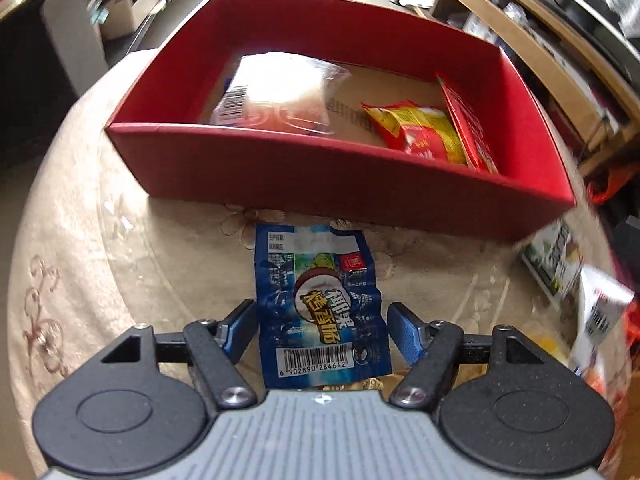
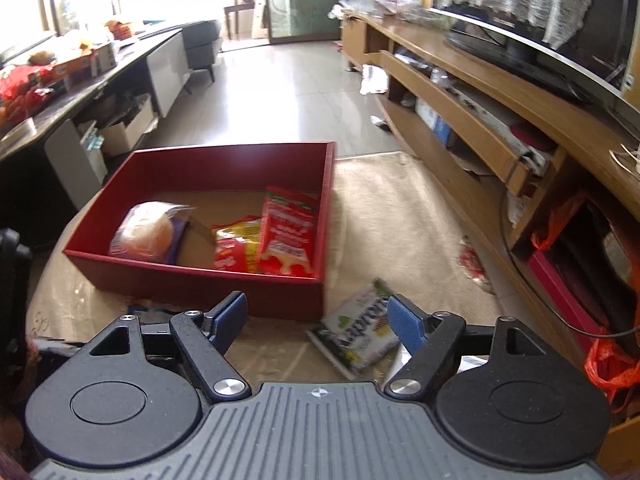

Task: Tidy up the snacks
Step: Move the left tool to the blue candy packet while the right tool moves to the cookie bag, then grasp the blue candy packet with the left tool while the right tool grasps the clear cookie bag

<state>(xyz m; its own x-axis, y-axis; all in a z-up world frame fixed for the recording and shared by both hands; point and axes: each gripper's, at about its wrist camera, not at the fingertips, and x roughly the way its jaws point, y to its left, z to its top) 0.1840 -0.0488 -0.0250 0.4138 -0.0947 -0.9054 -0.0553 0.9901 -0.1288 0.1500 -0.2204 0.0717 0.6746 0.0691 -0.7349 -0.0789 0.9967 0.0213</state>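
A blue sausage packet (image 1: 316, 292) with a barcode lies flat on the beige tablecloth, just in front of the red box (image 1: 280, 168). My left gripper (image 1: 320, 320) points down over it, open, one blue pad on each side of the packet with a slight gap. In the box are a clear-bagged bun (image 1: 280, 92), a yellow-red packet (image 1: 420, 128) and a red packet (image 1: 468, 120) leaning on the right wall. My right gripper (image 2: 316, 316) is open and holds nothing, near the front right corner of the red box (image 2: 200, 284). A white-green packet (image 2: 360, 336) lies on the cloth below it.
More packets (image 1: 600, 308) lie on the cloth at the right edge of the left wrist view. A wooden TV stand (image 2: 480, 120) runs along the right, with an orange bag (image 2: 608, 360) beside it. A dark counter (image 2: 80, 88) stands at the left.
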